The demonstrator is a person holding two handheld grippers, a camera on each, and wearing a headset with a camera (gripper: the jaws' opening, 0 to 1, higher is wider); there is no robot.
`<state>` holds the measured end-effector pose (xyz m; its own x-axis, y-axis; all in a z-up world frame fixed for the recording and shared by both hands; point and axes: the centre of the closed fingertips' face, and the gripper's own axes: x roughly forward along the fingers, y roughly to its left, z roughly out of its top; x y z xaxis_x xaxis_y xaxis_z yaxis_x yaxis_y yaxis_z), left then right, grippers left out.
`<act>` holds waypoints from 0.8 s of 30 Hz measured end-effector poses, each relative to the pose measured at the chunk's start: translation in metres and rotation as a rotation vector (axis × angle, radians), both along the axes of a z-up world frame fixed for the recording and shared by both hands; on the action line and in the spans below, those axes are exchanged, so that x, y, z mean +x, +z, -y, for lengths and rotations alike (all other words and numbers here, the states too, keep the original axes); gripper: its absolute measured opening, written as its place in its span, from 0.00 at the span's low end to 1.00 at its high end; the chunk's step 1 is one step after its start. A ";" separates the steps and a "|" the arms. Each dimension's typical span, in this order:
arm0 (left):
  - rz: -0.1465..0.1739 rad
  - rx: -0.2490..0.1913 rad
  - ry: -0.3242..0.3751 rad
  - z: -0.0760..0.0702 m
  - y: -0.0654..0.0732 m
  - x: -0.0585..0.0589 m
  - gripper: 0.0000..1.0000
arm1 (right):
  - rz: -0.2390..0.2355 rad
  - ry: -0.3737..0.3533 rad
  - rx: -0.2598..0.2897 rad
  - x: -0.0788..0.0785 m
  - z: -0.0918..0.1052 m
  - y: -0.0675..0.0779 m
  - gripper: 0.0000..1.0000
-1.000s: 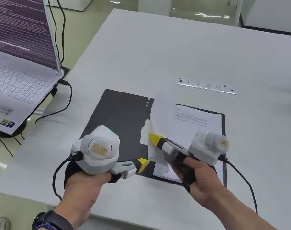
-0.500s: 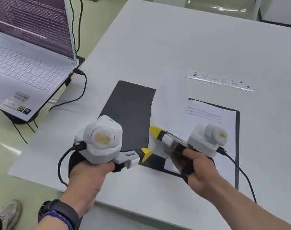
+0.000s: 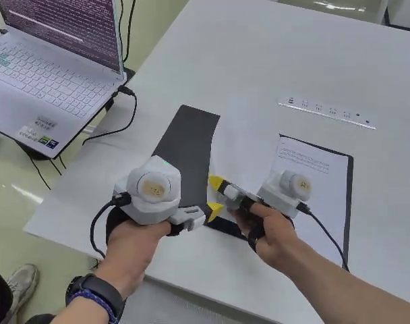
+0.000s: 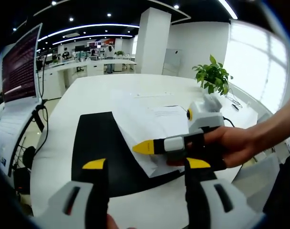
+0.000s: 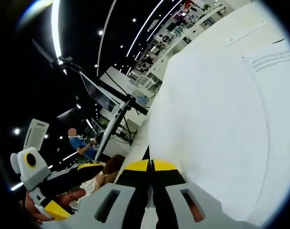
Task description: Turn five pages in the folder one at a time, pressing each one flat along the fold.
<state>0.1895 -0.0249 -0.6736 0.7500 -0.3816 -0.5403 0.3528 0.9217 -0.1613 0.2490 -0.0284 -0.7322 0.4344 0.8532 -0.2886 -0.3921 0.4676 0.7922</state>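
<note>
A black folder (image 3: 188, 145) lies open on the white table, its left cover bare. The right gripper (image 3: 217, 182) is shut on the lower edge of a white page (image 3: 242, 152), which is lifted and leans left over the fold. In the right gripper view the jaws (image 5: 152, 165) meet on that page (image 5: 216, 114). A printed page (image 3: 319, 182) lies flat on the folder's right side. My left gripper (image 3: 210, 213) hovers open just below the right one at the folder's near edge. In the left gripper view its jaws (image 4: 146, 163) stand apart, facing the right gripper (image 4: 147, 147) and the page (image 4: 135, 112).
An open laptop (image 3: 56, 61) sits on a stand at the far left, with black cables (image 3: 117, 121) trailing onto the table. A white socket strip (image 3: 323, 110) lies beyond the folder. The table's near edge (image 3: 90, 246) runs just under the left hand.
The right gripper has carried the lifted page leftward; it stood upright over the fold and now leans over the left cover. The head camera has swung right. The left gripper keeps its place.
</note>
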 end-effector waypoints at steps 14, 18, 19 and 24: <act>-0.030 -0.033 0.050 -0.011 -0.013 0.000 0.63 | -0.083 0.005 -0.080 0.002 -0.012 -0.041 0.00; -0.035 -0.039 0.060 -0.013 -0.014 0.000 0.63 | -0.094 0.017 -0.111 0.001 -0.016 -0.051 0.00; -0.037 -0.038 0.061 -0.013 -0.015 0.000 0.63 | -0.092 0.033 -0.135 -0.001 -0.016 -0.055 0.02; -0.046 -0.034 0.063 -0.014 -0.018 0.000 0.62 | -0.128 0.076 -0.115 -0.014 -0.027 -0.061 0.08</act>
<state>0.1891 -0.0113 -0.6916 0.7480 -0.3532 -0.5619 0.2857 0.9355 -0.2076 0.2346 -0.0010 -0.7934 0.3233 0.8403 -0.4352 -0.3292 0.5310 0.7808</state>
